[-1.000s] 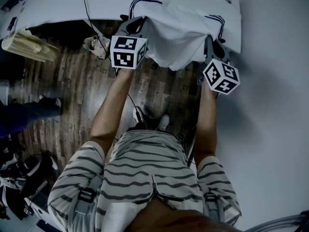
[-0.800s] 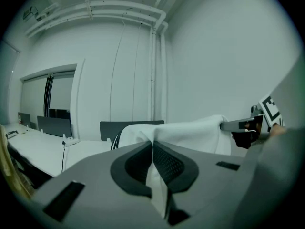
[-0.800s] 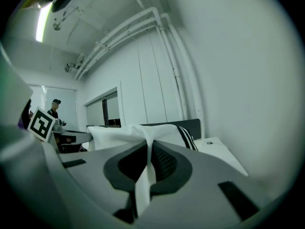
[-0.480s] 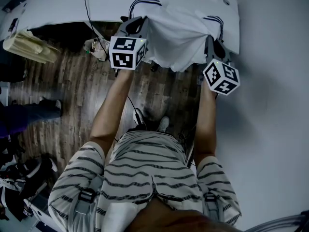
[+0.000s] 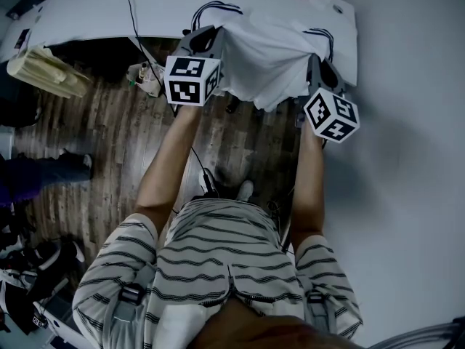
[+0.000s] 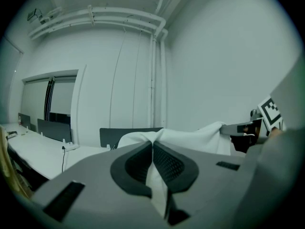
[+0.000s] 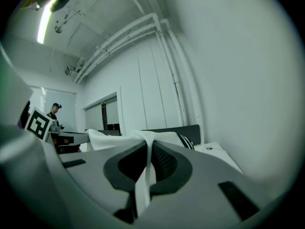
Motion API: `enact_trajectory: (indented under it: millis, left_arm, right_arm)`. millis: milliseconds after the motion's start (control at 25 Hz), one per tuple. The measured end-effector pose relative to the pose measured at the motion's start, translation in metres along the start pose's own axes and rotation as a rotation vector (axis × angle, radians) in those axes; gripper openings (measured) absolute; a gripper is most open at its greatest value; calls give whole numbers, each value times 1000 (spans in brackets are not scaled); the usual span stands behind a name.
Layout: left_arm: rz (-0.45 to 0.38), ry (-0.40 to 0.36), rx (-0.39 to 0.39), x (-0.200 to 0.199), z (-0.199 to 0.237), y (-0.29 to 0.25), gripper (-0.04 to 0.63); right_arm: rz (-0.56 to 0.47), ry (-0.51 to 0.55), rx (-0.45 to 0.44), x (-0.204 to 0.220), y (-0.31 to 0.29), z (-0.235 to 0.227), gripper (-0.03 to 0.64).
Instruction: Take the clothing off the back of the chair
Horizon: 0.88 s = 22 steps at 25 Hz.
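A white garment [image 5: 265, 53] with dark striped sleeve trim hangs stretched between my two grippers, above the wooden floor and in front of the desk. My left gripper [image 5: 205, 41] is shut on its left edge, and the cloth [image 6: 190, 137] runs out from between the pads of my left gripper [image 6: 153, 146]. My right gripper [image 5: 317, 70] is shut on the right edge, with a fold of the fabric [image 7: 102, 138] pinched in my right gripper [image 7: 149, 146]. The hanging cloth hides the chair. A dark panel [image 6: 126, 133] shows just behind the garment.
A long white desk [image 5: 109, 9] runs across the far side, with a black cable [image 5: 133, 17] hanging over its edge. A white wall [image 5: 407, 158] stands close on the right. A beige bundle [image 5: 43, 67] and another person's legs [image 5: 43, 171] are at the left.
Both grippers have lifted a little together, and the garment has risen with them. Both grips are unchanged.
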State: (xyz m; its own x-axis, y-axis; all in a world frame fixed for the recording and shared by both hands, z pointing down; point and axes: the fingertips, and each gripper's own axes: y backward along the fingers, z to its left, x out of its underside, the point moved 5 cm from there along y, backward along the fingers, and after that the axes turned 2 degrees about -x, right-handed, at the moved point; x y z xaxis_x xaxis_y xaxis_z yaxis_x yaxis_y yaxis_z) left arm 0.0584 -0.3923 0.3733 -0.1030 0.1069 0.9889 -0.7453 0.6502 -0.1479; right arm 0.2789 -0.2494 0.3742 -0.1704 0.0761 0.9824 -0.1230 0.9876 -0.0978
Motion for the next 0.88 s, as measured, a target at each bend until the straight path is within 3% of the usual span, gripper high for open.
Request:
enact_trajectory:
  millis: [880]
  left_arm:
    - [-89, -20, -14, -41, -15, 24, 28]
  right_arm:
    - [-76, 15, -13, -39, 19, 9, 26]
